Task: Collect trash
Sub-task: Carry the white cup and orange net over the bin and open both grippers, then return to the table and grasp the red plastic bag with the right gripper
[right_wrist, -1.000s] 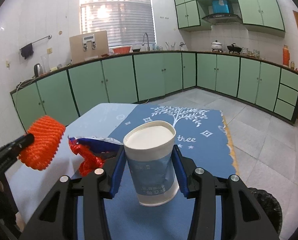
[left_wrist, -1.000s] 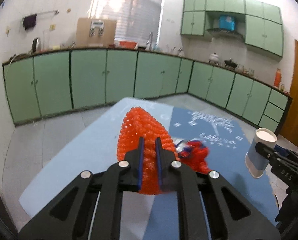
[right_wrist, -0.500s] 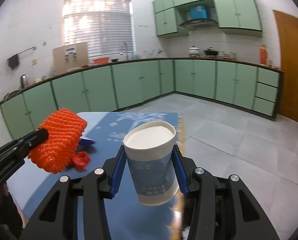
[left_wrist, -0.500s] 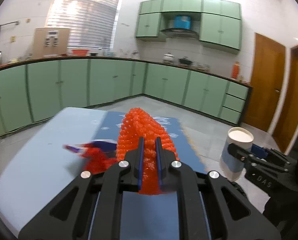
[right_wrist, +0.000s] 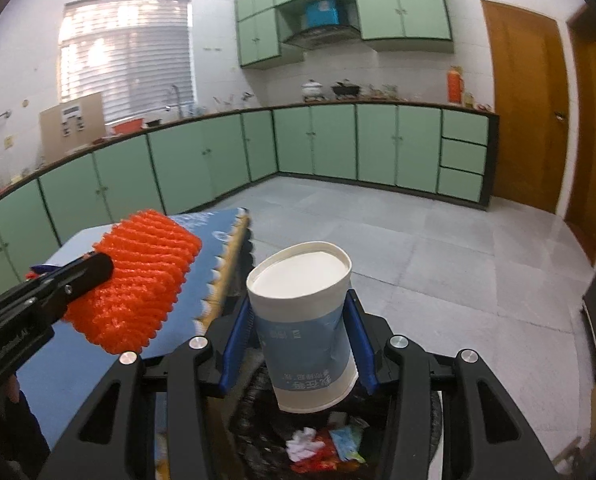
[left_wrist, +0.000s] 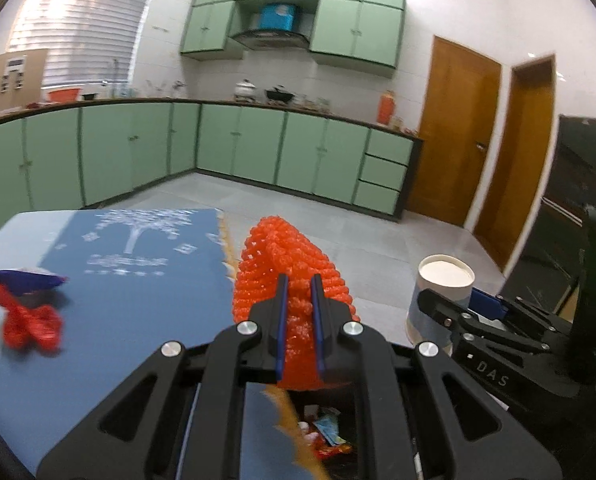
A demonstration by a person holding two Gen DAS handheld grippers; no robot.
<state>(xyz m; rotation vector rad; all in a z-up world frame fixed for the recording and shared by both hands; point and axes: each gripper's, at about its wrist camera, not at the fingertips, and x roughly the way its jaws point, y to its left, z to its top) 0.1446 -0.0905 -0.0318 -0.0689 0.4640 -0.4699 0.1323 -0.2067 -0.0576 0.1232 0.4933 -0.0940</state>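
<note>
L gripper [left_wrist: 298, 300] clamped on orange foam net [left_wrist: 286, 256]; R gripper [right_wrist: 301, 336] clamped on paper cup [right_wrist: 303, 312], both above trash bin [right_wrist: 321, 444].

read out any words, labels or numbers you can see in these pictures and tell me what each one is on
"DAS": white letters on the body of the right tongs, seen from the left wrist view.
Paper cup: a line of white characters on its blue band, upside down and too blurred to read.
Left tongs: faint lettering on the body, too blurred to read.
Blue table mat: white printed words under the tree, too blurred to read.
</note>
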